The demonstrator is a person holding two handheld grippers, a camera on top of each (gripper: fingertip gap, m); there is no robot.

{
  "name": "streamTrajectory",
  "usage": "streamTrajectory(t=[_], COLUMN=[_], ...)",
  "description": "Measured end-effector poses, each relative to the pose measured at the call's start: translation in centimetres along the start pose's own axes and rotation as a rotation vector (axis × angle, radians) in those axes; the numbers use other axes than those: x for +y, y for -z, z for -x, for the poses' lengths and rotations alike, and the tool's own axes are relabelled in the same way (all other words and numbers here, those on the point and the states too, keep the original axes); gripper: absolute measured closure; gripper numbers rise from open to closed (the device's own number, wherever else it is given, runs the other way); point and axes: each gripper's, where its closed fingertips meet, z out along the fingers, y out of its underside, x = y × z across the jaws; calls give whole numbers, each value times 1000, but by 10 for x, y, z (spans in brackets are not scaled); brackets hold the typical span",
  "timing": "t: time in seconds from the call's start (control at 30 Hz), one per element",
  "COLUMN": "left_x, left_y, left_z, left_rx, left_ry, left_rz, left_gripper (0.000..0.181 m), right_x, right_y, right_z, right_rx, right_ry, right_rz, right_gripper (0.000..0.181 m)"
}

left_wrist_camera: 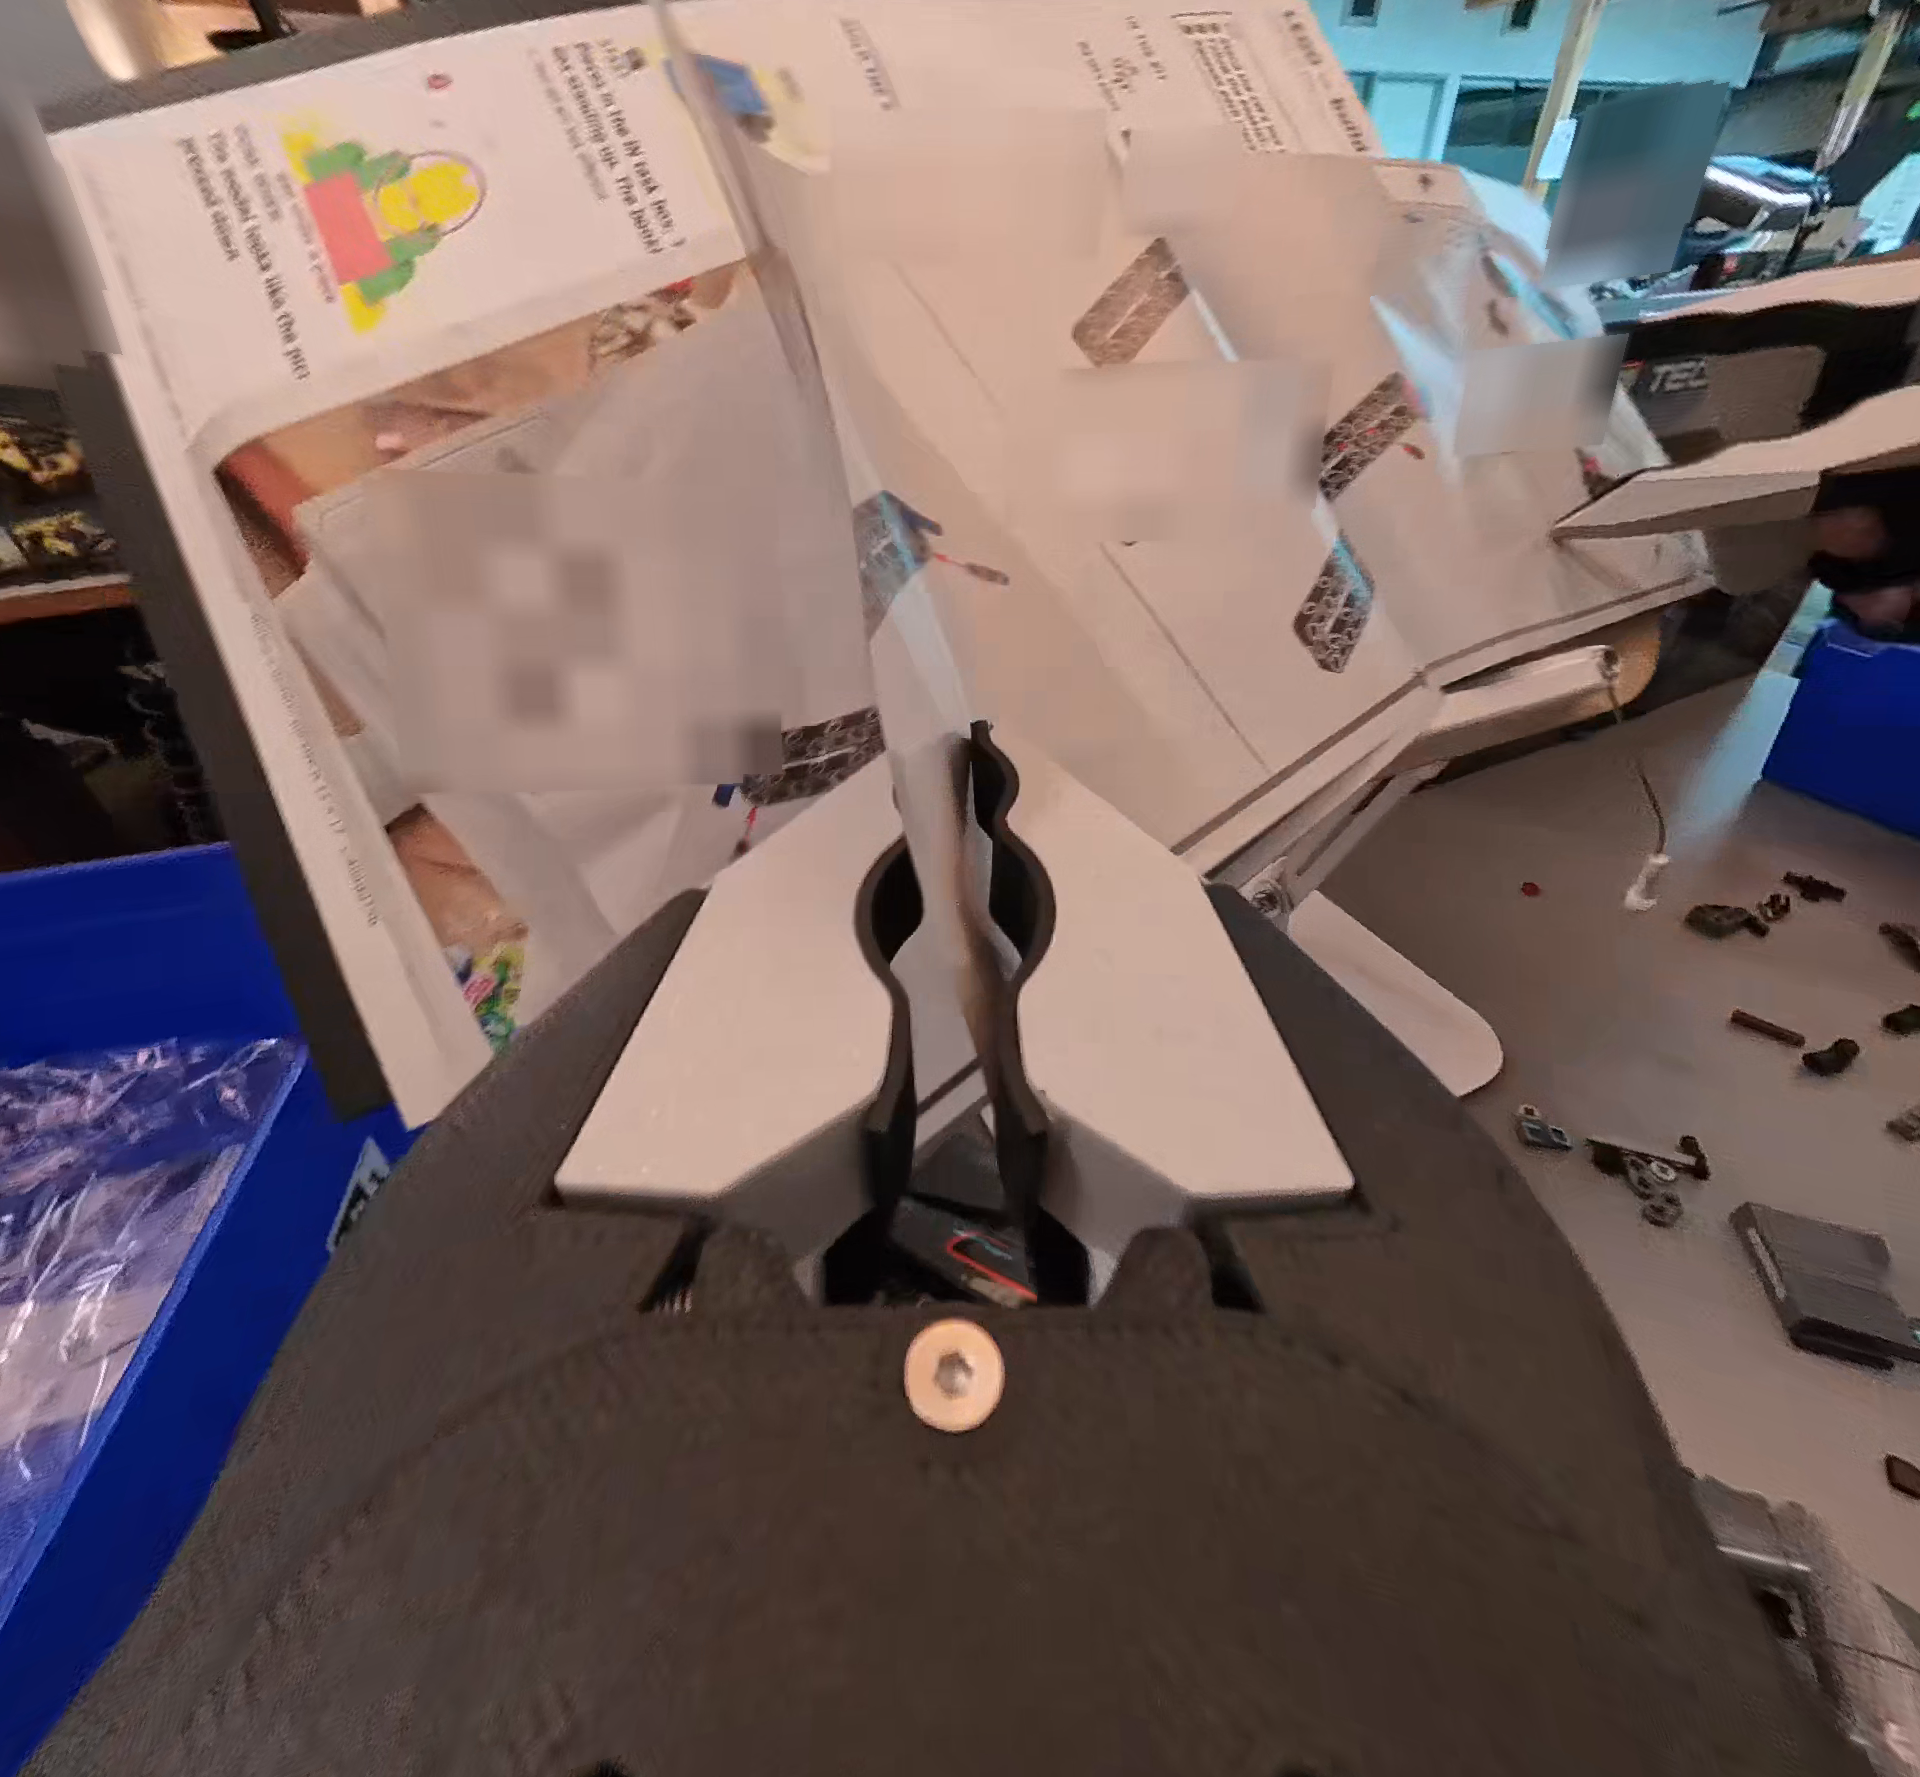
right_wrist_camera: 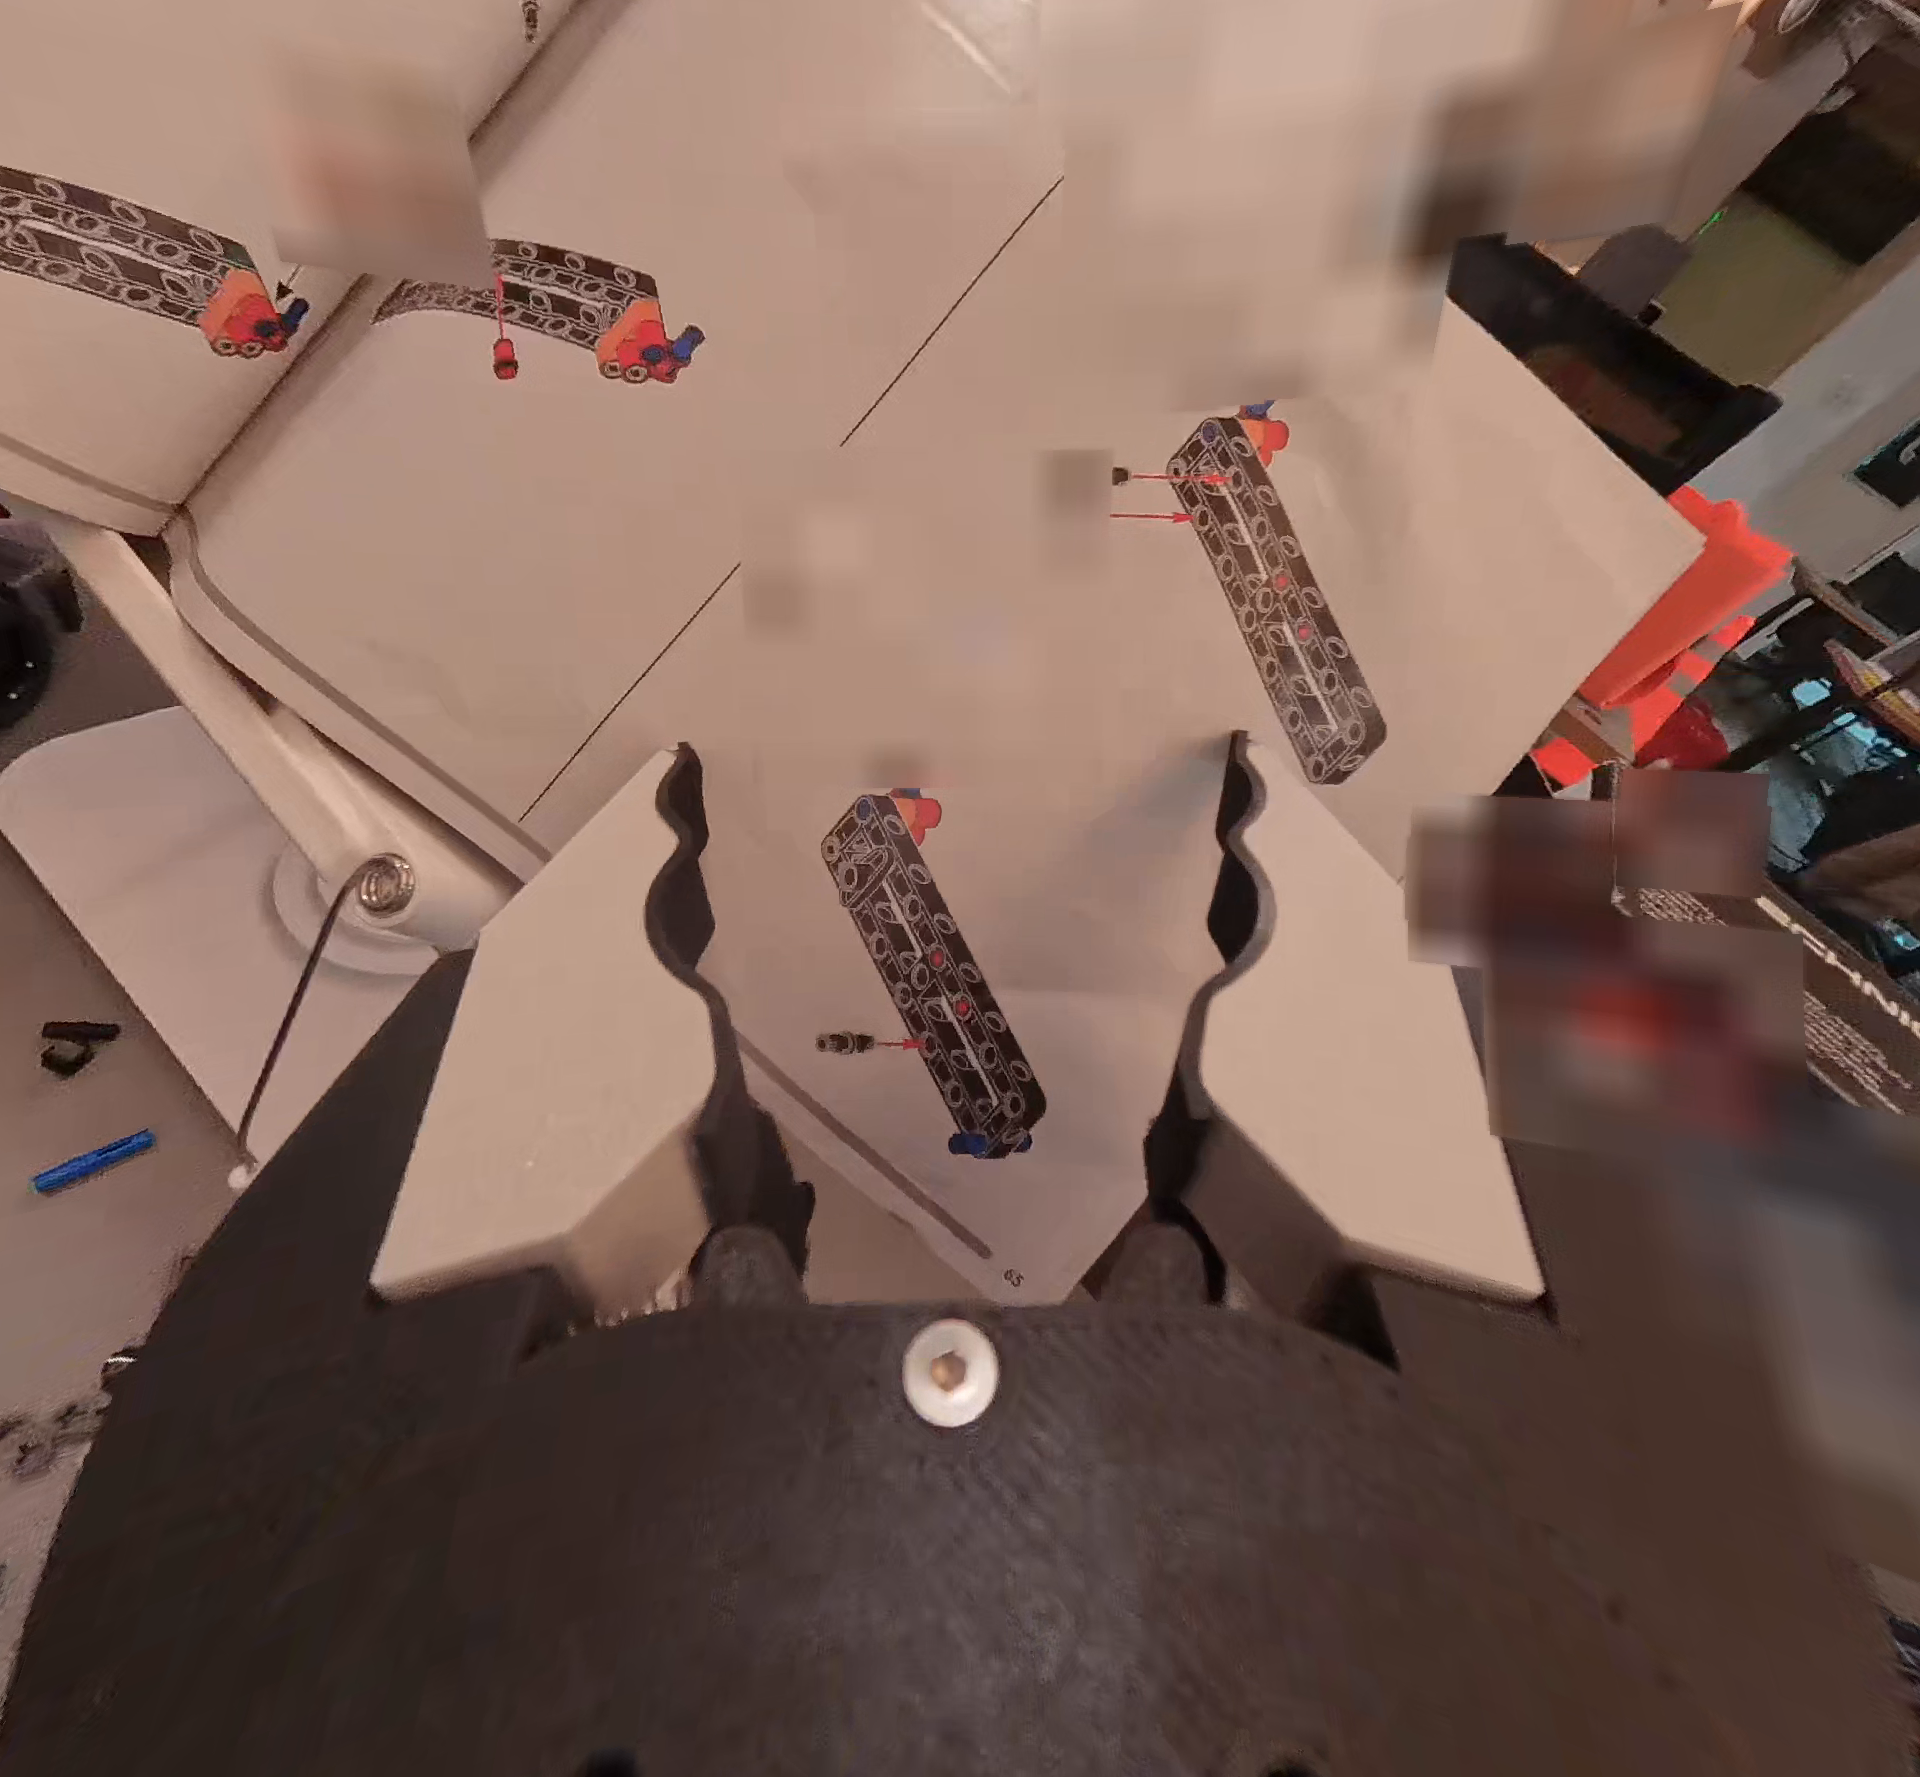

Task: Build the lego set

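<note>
The instruction booklet [left_wrist_camera: 468, 273] stands open on a white stand [left_wrist_camera: 1382, 1000]. My left gripper [left_wrist_camera: 961, 751] is shut on the lower edge of one booklet page [left_wrist_camera: 935, 854], which rises edge-on from the jaws, lifted off the rest. My right gripper [right_wrist_camera: 961, 761] is open and empty, close in front of the right-hand booklet page [right_wrist_camera: 623, 532] with its build diagrams. It also shows at the right edge of the left wrist view [left_wrist_camera: 1704, 480]. Loose black lego pieces [left_wrist_camera: 1766, 1031] lie on the grey table to the right.
A blue bin [left_wrist_camera: 125, 1208] with clear plastic bags sits at the left, another blue bin [left_wrist_camera: 1849, 751] at the right. A blue pin [right_wrist_camera: 94, 1161] and a black piece [right_wrist_camera: 78, 1041] lie by the stand's base [right_wrist_camera: 135, 834]. A thin cable [right_wrist_camera: 301, 1000] hangs there.
</note>
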Motion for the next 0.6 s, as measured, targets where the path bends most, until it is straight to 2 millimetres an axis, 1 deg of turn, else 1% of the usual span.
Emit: streamTrajectory(t=[0.03,0.1,0.17,0.23,0.27,0.33,0.37,0.47,0.5,0.53,0.57,0.6], left_x=[2,8,11,14,13,11,10,-2,-8,-15,-23,-29], left_y=[1,1,2,3,4,7,9,16,19,22,24,24], left_z=[5,15,24,32,36,39,41,44,44,41,34,26], left_rx=[-9,-35,-57,-75,-89,-109,-123,-160,-175,-183,-181,-175], left_ry=[6,3,-1,5,5,-20,-41,-86,-111,-148,-202,-258], left_rz=[2,14,23,31,24,25,26,6,-6,-19,-35,-41], left_gripper=[179,179,180,175,173,172,172,170,169,168,168,168], right_x=[0,0,-2,-4,-4,-3,-5,-28,-30,-27,-20,-9], right_y=[0,0,2,2,2,2,3,12,15,16,15,12], right_z=[1,2,4,12,18,22,23,10,4,-4,-12,-17], right_rx=[0,12,21,-2,-24,-31,-27,26,37,56,77,79], right_ry=[-1,20,55,84,100,116,118,49,28,18,9,-6], right_rz=[3,12,4,0,6,28,28,-49,-51,-43,-21,8], right_gripper=[86,98,126,150,166,181,162,101,96,88,82,82])
